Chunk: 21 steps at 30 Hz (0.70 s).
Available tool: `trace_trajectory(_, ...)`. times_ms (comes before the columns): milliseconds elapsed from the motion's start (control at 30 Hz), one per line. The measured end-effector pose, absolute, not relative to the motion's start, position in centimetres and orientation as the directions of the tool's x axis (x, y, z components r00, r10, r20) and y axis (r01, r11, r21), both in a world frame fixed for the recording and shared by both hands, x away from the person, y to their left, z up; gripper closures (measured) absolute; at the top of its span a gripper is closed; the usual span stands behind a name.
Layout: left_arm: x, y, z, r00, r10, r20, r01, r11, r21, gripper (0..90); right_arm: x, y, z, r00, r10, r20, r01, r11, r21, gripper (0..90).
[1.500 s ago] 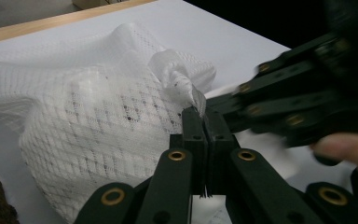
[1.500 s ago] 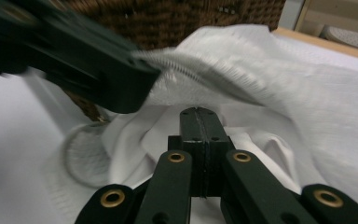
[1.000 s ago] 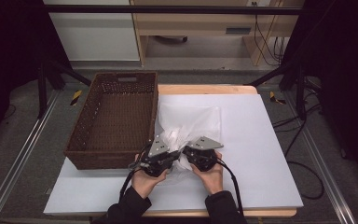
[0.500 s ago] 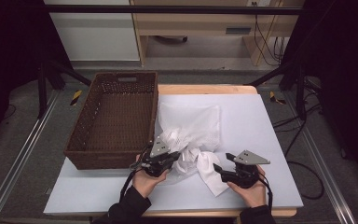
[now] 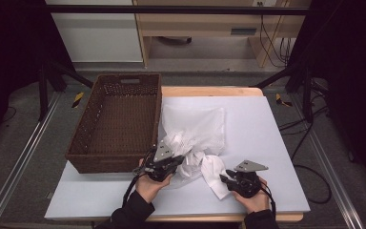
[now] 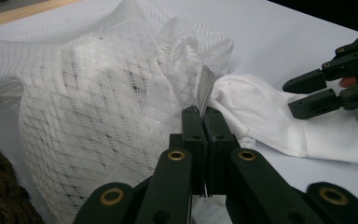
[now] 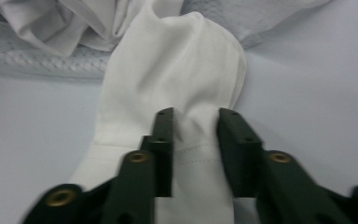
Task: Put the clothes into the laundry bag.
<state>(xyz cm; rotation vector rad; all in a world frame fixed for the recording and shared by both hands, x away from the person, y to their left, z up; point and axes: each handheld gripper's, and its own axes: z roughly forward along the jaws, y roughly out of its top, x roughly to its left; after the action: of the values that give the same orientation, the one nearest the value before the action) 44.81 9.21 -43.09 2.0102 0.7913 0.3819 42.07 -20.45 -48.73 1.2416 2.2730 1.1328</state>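
I am holding my left gripper [image 5: 173, 161] just beside the near right corner of the wicker basket [image 5: 116, 125], with its jaws pressed fully together on a narrow woven tab [image 6: 206, 88] of the white mesh laundry bag [image 5: 196, 129]. The tab is standing up between the jaw tips in the left gripper view. The bag is lying on the pale blue table sheet [image 5: 267, 129] right against the basket's right wall, bunched up at the end nearest me.

A white garment [image 5: 215, 174] is spilling out of that bunched end, stretching away from the basket toward my right hand. My right gripper [image 5: 225, 181] is sitting further right of the basket, well apart from my left one, and its jaws have just been closing. In the right gripper view the garment's hemmed end [image 7: 193, 154] is lying between the two jaws (a gap is showing between them, with cloth filling it), though I cannot tell whether the pads are actually pressing on it.
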Motion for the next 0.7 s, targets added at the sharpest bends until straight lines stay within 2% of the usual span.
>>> trace_trajectory(33,44.8,9.2,-43.1,0.746,0.665,-0.041,0.383,-0.377,0.843,88.8,42.2,-20.5,-48.6,-0.580,0.806,0.116,0.572,0.301,0.763,80.1)
trace_trajectory(100,44.9,9.3,-43.1,0.746,0.665,-0.044,0.384,-0.375,0.844,88.8,42.2,-20.6,-48.5,-0.570,0.814,0.115,0.576,0.296,0.762,85.4)
trace_trajectory(200,44.9,9.3,-43.0,0.745,0.665,-0.052,0.389,-0.369,0.844,88.8,42.0,-20.7,-48.1,-0.587,0.799,0.130,0.552,0.278,0.786,86.5)
trace_trajectory(300,44.9,9.3,-42.9,0.746,0.663,-0.064,0.392,-0.360,0.847,88.9,41.3,-20.4,-46.5,-0.639,0.754,0.151,0.474,0.231,0.849,86.7)
trace_trajectory(500,44.8,9.3,-41.2,0.756,0.648,-0.086,0.378,-0.326,0.866,89.1,41.4,-16.7,-44.6,-0.734,0.668,0.124,0.331,0.193,0.924,86.8)
trace_trajectory(633,44.6,9.6,-39.6,0.761,0.641,-0.095,0.360,-0.296,0.885,89.2,42.7,-14.3,-43.5,-0.750,0.652,0.106,0.247,0.129,0.960,86.8)
trace_trajectory(700,44.6,9.6,-39.1,0.760,0.643,-0.091,0.355,-0.294,0.887,89.2,43.7,-13.1,-43.6,-0.740,0.661,0.123,0.247,0.098,0.964,86.7)
